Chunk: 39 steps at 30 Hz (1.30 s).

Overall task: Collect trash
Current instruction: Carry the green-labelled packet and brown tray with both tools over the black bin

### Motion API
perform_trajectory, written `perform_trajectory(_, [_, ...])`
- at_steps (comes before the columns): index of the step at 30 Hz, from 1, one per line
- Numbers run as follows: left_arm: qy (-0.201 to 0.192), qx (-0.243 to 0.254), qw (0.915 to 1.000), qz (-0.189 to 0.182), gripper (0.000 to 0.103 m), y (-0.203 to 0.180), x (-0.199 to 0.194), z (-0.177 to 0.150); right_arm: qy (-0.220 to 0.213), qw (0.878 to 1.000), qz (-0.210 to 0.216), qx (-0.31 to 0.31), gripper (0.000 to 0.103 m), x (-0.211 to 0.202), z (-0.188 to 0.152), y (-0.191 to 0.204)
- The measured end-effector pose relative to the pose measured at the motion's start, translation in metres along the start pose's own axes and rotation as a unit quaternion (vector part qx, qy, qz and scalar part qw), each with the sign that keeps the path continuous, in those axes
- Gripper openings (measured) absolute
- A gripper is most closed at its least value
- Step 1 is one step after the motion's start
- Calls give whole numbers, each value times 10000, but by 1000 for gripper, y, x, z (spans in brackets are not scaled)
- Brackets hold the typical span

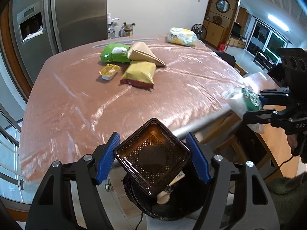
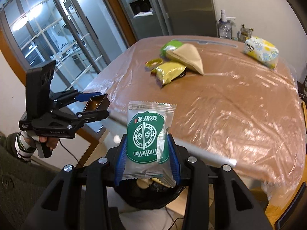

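Gripping brown tray (image 1: 152, 156): left claw (image 1: 153, 159) | clamping green-label packet (image 2: 146, 140): right claw (image 2: 147, 161) | label legible right view only

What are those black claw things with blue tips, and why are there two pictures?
They are grabbers that a person holds, one in each hand. Each carries a camera looking along its fingers, so you get one picture per grabber. The left gripper pinches a brown tray; the right gripper pinches a green packet. Both hang over a black bin below the table edge. On the table lie a green pouch, a paper bag, a gold packet, a small tub and a tissue pack.
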State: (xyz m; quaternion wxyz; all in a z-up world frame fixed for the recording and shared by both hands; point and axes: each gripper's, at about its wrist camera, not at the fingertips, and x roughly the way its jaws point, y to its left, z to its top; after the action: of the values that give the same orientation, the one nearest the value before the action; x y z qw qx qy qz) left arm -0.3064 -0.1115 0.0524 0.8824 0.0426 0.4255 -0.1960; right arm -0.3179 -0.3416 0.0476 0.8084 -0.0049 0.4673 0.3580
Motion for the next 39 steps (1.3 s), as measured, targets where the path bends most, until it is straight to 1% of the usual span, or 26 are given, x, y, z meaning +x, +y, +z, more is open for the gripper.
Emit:
perform_trajectory(9, [265, 142, 9994, -178, 71, -21, -3, -27, 361, 9993, 131, 21, 39, 14, -28, 10])
perform_trajectory(13, [385, 227, 9987, -239, 71, -27, -1, -36, 488, 9987, 108, -41, 39, 21, -35, 14])
perform_trajectory(25, [733, 567, 9955, -193, 71, -36, 19, -60, 809, 9966, 25, -174, 39, 40, -54, 15])
perform_trajectory(39, [1091, 712, 9914, -138, 71, -35, 49, -74, 1237, 9920, -73, -255, 39, 76, -71, 9])
